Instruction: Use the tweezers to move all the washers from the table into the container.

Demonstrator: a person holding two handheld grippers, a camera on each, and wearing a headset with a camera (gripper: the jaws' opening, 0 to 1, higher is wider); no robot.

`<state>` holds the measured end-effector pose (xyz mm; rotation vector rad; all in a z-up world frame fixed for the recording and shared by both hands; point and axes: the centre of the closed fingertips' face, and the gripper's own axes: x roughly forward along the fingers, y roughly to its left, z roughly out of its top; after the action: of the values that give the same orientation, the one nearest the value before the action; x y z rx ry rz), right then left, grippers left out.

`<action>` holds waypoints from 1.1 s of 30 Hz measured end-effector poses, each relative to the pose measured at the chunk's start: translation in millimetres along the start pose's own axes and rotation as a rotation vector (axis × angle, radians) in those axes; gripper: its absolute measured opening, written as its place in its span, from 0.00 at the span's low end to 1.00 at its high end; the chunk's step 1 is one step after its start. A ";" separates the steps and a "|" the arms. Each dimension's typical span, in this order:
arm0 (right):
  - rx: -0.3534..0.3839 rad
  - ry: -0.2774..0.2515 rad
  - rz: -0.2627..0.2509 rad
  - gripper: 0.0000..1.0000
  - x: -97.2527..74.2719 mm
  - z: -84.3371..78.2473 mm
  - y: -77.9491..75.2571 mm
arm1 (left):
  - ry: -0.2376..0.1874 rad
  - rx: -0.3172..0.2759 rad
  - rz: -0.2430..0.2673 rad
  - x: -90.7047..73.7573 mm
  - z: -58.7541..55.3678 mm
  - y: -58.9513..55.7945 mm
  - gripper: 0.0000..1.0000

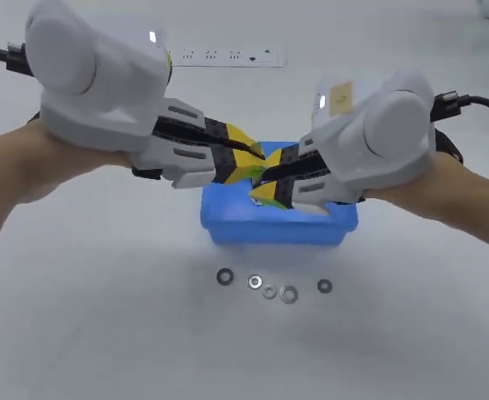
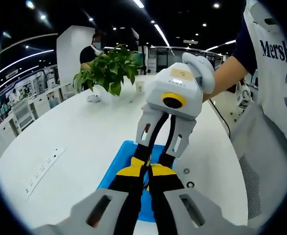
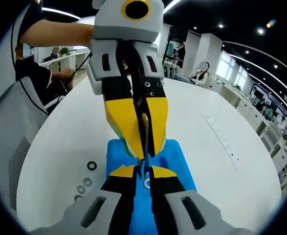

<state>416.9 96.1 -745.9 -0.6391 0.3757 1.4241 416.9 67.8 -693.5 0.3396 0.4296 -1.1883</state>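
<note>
Meeting tip to tip over the blue container

From the head view, the left gripper (image 1: 256, 162) and right gripper (image 1: 265, 190) come nose to nose above the blue container (image 1: 269, 229). Five washers (image 1: 255, 282) lie in a loose row on the white table (image 1: 102, 325) just before it.

In the left gripper view, its own jaws sit nearly closed.

In the right gripper view, the left jaws are clamped on slim tweezers (image 3: 144, 128), whose tip reaches between the right jaws. Whether those pinch it, I cannot tell. One washer (image 3: 147, 183) shows just below the tip, over the container's floor.

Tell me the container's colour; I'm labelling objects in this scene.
The container is blue, clearest in the head view.
</note>
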 end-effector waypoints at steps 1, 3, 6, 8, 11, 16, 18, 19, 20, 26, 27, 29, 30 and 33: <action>-0.006 -0.005 -0.003 0.11 -2.8 3.6 1.5 | -0.005 0.000 0.003 -3.3 3.1 -1.8 0.07; -0.016 -0.015 -0.007 0.12 -4.7 6.3 0.0 | -0.013 0.006 0.003 -9.2 9.1 -6.8 0.07; -0.028 -0.027 -0.014 0.12 -11.3 15.2 4.1 | -0.027 0.021 0.009 -17.8 17.8 -14.4 0.07; -0.054 -0.029 -0.021 0.12 -16.3 22.7 9.4 | -0.043 0.019 0.012 -23.5 22.2 -18.9 0.07; -0.072 -0.028 -0.023 0.12 -21.1 30.2 17.9 | -0.064 0.004 0.031 -30.6 25.3 -24.7 0.07; -0.079 -0.043 -0.013 0.12 -26.6 43.3 32.1 | -0.078 0.012 0.049 -43.5 31.7 -41.0 0.07; -0.082 -0.050 -0.008 0.12 -27.8 48.1 39.0 | -0.080 0.005 0.056 -48.8 33.1 -46.4 0.07; -0.081 -0.052 -0.007 0.12 -28.1 49.9 41.7 | -0.081 0.002 0.059 -50.7 33.5 -48.5 0.07; -0.083 -0.055 -0.001 0.12 -28.6 52.1 46.4 | -0.084 -0.009 0.063 -53.4 33.8 -52.1 0.07; -0.091 -0.056 0.027 0.12 -27.7 54.3 68.2 | -0.087 -0.030 0.071 -59.8 28.3 -70.9 0.07; -0.089 -0.054 0.031 0.12 -27.0 53.6 72.6 | -0.085 -0.034 0.070 -59.8 26.3 -73.8 0.07; -0.087 -0.050 0.037 0.12 -26.1 52.3 77.9 | -0.084 -0.043 0.068 -59.6 23.8 -77.3 0.07; -0.085 -0.050 0.039 0.12 -25.8 51.8 80.2 | -0.086 -0.049 0.070 -59.5 22.5 -79.3 0.07; -0.083 -0.046 0.038 0.12 -25.3 50.3 84.9 | -0.095 -0.064 0.078 -60.3 19.6 -82.2 0.07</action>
<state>323.6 108.7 -707.0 -0.6684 0.2955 1.4938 323.8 79.7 -649.3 0.2415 0.3673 -1.1080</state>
